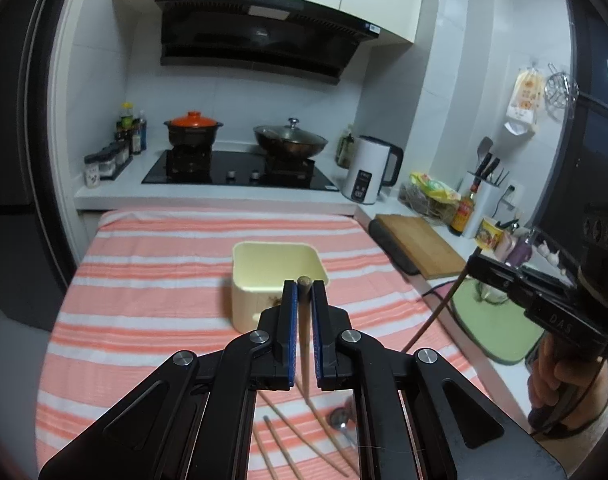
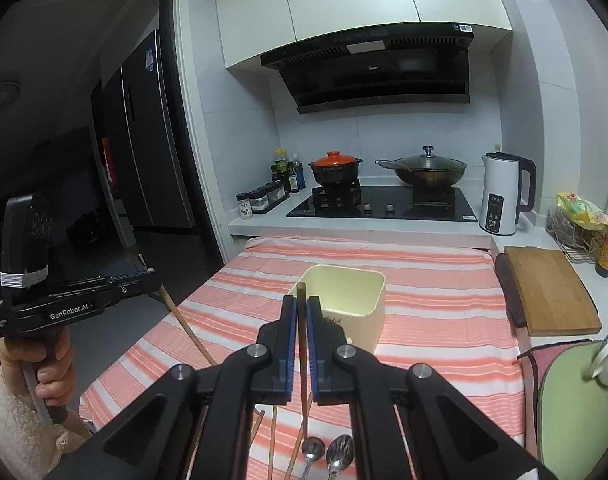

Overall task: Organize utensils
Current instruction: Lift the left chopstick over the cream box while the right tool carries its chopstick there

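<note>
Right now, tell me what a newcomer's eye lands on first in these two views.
First, both grippers, each shut on a chopstick: the left gripper and right gripper hold theirs raised above the pink striped cloth. Just beyond them, mid-table, stands an open cream container. At the near edge, more chopsticks and two spoons lie loose on the cloth.

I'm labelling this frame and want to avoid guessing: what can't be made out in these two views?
- Left wrist view: the chopsticks and spoon on the striped cloth are partly covered by the left gripper.
- Right wrist view: the spoons are cut off by the bottom edge.
- Both views: the cream container bottom is hidden behind its front wall.
</note>
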